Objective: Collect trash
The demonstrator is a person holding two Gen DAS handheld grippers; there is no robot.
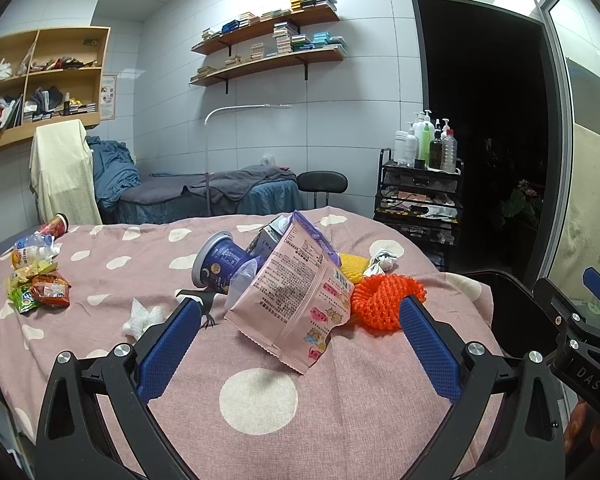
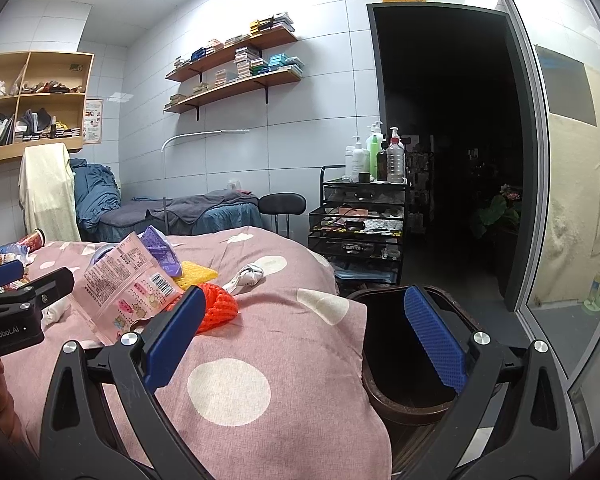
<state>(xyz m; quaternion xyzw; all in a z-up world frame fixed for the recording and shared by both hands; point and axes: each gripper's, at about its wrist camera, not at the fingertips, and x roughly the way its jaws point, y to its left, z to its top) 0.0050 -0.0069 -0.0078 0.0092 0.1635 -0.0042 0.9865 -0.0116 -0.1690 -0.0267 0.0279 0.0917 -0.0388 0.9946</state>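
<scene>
Trash lies on a pink spotted bedcover (image 1: 260, 392). A pink snack bag (image 1: 296, 300) stands tilted at the middle, just beyond my left gripper (image 1: 300, 312), which is open and empty. Behind the bag lie a blue cup (image 1: 216, 260) on its side, an orange net (image 1: 384, 300), a yellow net (image 1: 352, 266) and a white tissue (image 1: 144, 316). My right gripper (image 2: 306, 300) is open and empty, its right finger over a dark bin (image 2: 404, 360) at the bed's right edge. The pink snack bag (image 2: 128, 288) and orange net (image 2: 218, 308) lie left of it.
More wrappers (image 1: 40, 288) and a bottle (image 1: 32, 246) lie at the bed's far left, with a red cup (image 1: 56, 224) behind. A black cart (image 2: 360, 224) with bottles stands past the bed, beside a dark doorway (image 2: 452, 140). Another bed (image 1: 204, 196) and a stool (image 1: 322, 182) are farther back.
</scene>
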